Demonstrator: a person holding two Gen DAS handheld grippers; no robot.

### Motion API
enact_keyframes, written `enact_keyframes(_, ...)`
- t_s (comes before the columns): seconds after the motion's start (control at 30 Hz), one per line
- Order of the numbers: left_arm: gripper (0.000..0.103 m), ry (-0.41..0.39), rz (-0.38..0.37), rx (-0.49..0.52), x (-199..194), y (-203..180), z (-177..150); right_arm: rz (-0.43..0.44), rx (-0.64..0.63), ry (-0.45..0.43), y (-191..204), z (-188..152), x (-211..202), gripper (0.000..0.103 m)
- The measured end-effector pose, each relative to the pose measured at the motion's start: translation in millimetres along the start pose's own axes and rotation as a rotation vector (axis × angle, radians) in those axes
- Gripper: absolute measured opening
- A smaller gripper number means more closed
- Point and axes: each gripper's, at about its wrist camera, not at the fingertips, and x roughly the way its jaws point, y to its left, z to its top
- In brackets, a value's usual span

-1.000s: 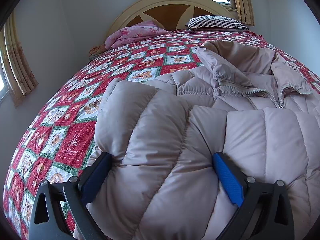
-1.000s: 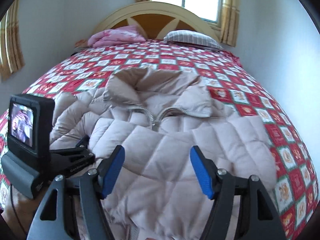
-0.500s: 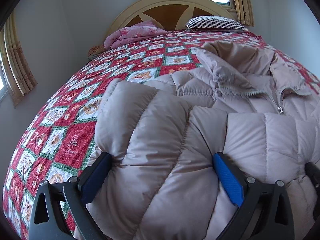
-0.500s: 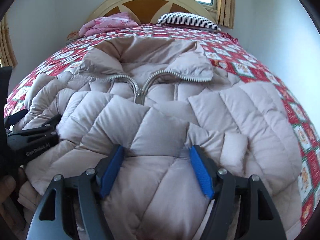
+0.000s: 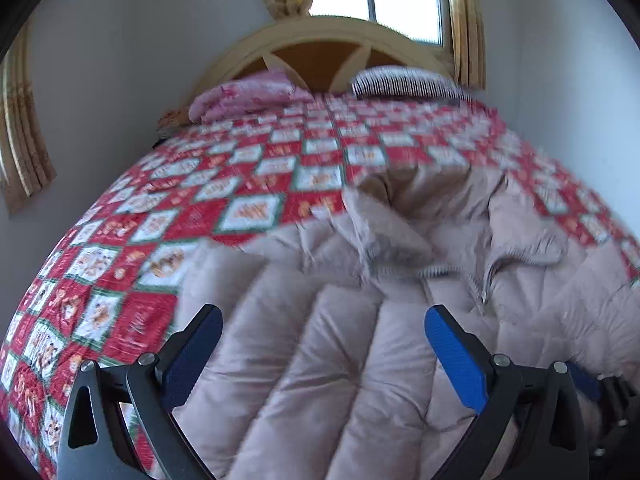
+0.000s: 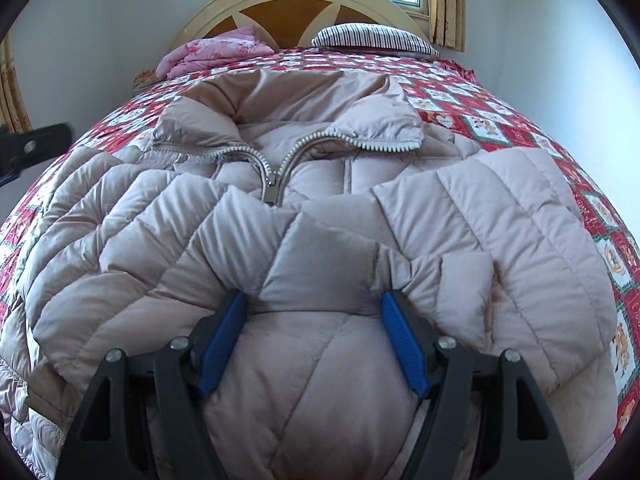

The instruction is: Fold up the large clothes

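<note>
The beige puffer jacket [image 6: 320,208] lies front-up on the bed [image 6: 500,120], collar toward the headboard [image 6: 296,4], zipper partly open below the collar. My right gripper [image 6: 312,320] sits low at the jacket's near end, on the side away from the headboard, pointing up the zipper line. A puffed fold of the jacket bulges between its blue pads [image 6: 400,336]; the jaws stand wide, and both pads lie against the fabric, but I cannot tell whether they press it or only flank it.

My left gripper [image 5: 320,336] hangs over the jacket's left sleeve side, above the quilted panels. The view is blurred. Its jaws are spread wide with the fabric showing beneath them, and the pads do not appear to touch it.

Toward the headboard from the collar the red patchwork quilt [image 5: 256,184] is bare up to a pink folded blanket [image 6: 212,54] and a striped pillow [image 6: 372,38]. Left of the jacket there is broad open quilt; on the right a narrower strip runs to the bed's edge beside the wall.
</note>
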Motion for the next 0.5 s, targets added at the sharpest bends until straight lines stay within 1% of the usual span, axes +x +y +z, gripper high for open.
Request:
enact_keyframes(0.07,0.101,0.041,0.013,0.016,17.0,-1.1,-9.1,0.001,0.001,-0.001,-0.2,0.0,0.0,0.072)
enact_keyframes(0.1,0.101,0.062,0.032,0.026,25.1,-1.5,-15.5,0.001,0.002,-0.002,-0.5,-0.1,-0.1,0.072)
enact_keyframes(0.13,0.101,0.081,0.033,0.026,33.1,-1.0,-21.3,0.003,0.004,-0.002,-0.9,-0.1,-0.1,0.072)
enact_keyframes(0.23,0.102,0.108,-0.026,-0.027,41.7,8.4,-25.9,0.005,0.005,-0.003,-1.0,-0.4,-0.4,0.072)
enact_keyframes(0.33,0.102,0.126,-0.041,-0.044,47.9,8.9,-30.0,0.003,0.003,-0.002,-1.1,-0.6,-0.2,0.072)
enact_keyframes(0.5,0.102,0.122,-0.046,-0.052,51.0,8.8,-32.3,-0.011,-0.009,-0.002,1.2,-1.0,-0.1,0.073)
